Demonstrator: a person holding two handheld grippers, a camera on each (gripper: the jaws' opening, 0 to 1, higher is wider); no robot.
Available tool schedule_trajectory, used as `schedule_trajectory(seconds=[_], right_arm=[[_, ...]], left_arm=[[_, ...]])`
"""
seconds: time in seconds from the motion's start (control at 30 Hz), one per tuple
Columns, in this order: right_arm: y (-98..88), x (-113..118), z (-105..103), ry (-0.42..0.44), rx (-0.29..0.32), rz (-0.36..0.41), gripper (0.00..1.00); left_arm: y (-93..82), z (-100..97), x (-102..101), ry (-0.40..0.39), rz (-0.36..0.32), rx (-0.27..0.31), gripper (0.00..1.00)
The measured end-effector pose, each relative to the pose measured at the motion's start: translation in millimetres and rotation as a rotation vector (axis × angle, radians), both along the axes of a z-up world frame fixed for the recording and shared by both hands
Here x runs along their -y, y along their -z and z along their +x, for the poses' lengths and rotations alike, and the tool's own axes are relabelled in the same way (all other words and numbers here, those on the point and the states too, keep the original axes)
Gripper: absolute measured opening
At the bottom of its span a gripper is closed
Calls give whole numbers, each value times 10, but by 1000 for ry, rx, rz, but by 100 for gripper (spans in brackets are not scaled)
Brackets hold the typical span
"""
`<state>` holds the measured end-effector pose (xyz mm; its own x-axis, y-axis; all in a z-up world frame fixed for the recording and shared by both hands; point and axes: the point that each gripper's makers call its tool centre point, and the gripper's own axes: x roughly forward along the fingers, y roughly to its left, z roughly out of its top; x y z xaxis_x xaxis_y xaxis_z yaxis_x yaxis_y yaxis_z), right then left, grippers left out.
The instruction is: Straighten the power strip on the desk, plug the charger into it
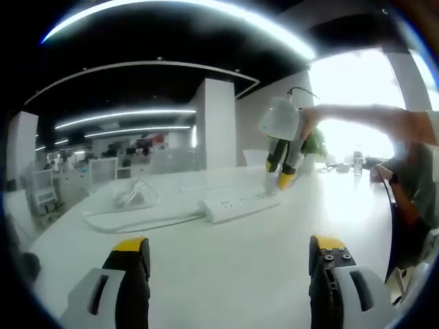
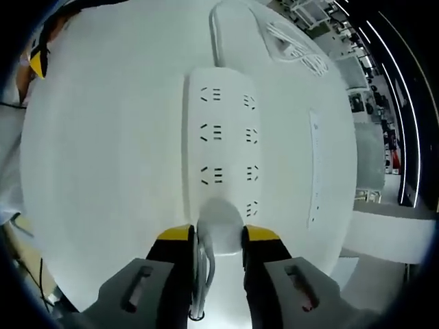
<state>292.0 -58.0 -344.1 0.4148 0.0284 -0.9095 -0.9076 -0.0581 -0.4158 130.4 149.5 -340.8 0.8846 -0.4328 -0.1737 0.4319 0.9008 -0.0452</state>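
- In the right gripper view the right claw (image 2: 219, 236) is clamped on the white charger (image 2: 219, 223); its yellow-tipped jaws press the charger's two sides, and a white cable (image 2: 204, 274) runs back between them toward the camera
- The charger sits at the near end of the white power strip (image 2: 226, 137), touching its top face; whether its pins are seated in a socket cannot be told
- The power strip lies flat on the white table (image 2: 103, 151), its long side running away from the claw; its cord (image 2: 216, 31) leaves the far end, and a loose coil of white cable (image 2: 295, 41) lies beyond it
- In the left gripper view the left claw (image 1: 230, 250) is apart and holds nothing, above bare table (image 1: 226, 274); the power strip (image 1: 236, 204) lies further off, and the right claw (image 1: 282, 175) stands over its far end, held by a person's hand (image 1: 309, 120)
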Motion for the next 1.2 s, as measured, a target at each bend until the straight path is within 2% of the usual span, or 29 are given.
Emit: schedule_trajectory(seconds=[0.67, 1.0, 1.2], right_arm=[[-18, -20, 61, -7, -53, 50, 24], [-4, -31, 52, 7, -61, 30, 24], [-2, -25, 54, 14, -85, 51, 24]], left_arm=[[3, 44, 48, 2, -5, -2, 99], [23, 55, 118, 15, 3, -8, 99], [31, 56, 84, 3, 1, -10, 99]])
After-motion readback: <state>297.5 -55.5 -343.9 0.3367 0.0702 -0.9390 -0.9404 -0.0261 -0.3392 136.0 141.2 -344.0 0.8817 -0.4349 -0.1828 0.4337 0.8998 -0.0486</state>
